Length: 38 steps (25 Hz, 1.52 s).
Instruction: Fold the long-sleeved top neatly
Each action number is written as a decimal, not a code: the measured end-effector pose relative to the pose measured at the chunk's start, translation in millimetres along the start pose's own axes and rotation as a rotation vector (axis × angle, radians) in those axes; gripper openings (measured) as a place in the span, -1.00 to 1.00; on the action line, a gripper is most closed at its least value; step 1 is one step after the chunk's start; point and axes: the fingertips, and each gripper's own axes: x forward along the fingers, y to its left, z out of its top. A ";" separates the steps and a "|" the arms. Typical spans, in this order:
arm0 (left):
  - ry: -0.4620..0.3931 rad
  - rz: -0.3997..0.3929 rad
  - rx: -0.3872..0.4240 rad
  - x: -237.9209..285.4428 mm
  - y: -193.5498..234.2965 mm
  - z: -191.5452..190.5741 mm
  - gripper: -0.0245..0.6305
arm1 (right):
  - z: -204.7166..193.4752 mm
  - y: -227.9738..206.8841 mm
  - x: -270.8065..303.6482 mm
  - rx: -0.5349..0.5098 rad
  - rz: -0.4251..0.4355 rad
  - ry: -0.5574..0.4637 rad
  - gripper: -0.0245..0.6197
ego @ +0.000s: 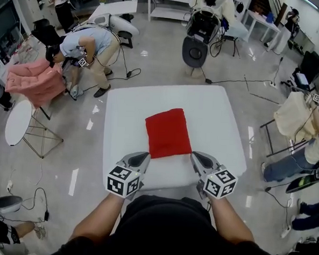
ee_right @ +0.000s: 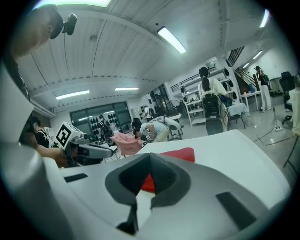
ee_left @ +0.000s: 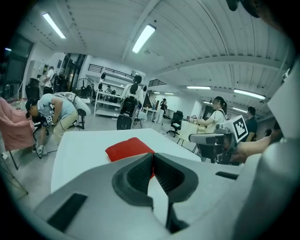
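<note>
The red long-sleeved top [ego: 168, 132] lies folded into a compact rectangle in the middle of the white table [ego: 119, 127]. My left gripper [ego: 138, 159] hovers over the near edge of the table, just left of the top's near corner, jaws shut on nothing. At the other near corner my right gripper [ego: 199, 161] is likewise shut and empty. In the left gripper view the folded top [ee_left: 127, 148] lies beyond the closed jaws [ee_left: 153, 159]. The right gripper view shows the top [ee_right: 178, 154] past its closed jaws [ee_right: 150, 158].
A chair draped with pink cloth [ego: 35, 81] stands left of the table, next to a person bending over [ego: 89, 47]. Another person sits at the right [ego: 303, 149]. A round white side table [ego: 17, 122] and floor cables [ego: 243, 81] surround the table.
</note>
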 end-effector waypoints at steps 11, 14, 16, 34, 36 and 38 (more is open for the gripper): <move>-0.047 0.087 -0.062 -15.7 -37.4 -25.9 -0.90 | -10.3 15.2 -38.4 -0.076 0.065 0.053 -0.91; -0.049 0.107 -0.057 -13.8 -60.6 -29.6 -0.90 | -17.3 5.1 -63.8 -0.072 0.062 0.070 -0.91; -0.046 0.114 -0.045 -14.8 -73.7 -31.5 -0.90 | -22.6 -0.8 -75.8 -0.056 0.060 0.076 -0.91; -0.016 0.162 -0.049 -33.8 -130.8 -64.4 -0.90 | -57.9 5.4 -140.3 -0.021 0.081 0.126 -0.91; -0.014 0.168 -0.049 -34.8 -135.0 -66.4 -0.90 | -59.3 5.1 -143.8 -0.020 0.087 0.131 -0.91; -0.011 0.176 -0.052 -36.5 -138.1 -69.6 -0.90 | -63.0 6.2 -145.9 -0.019 0.095 0.139 -0.91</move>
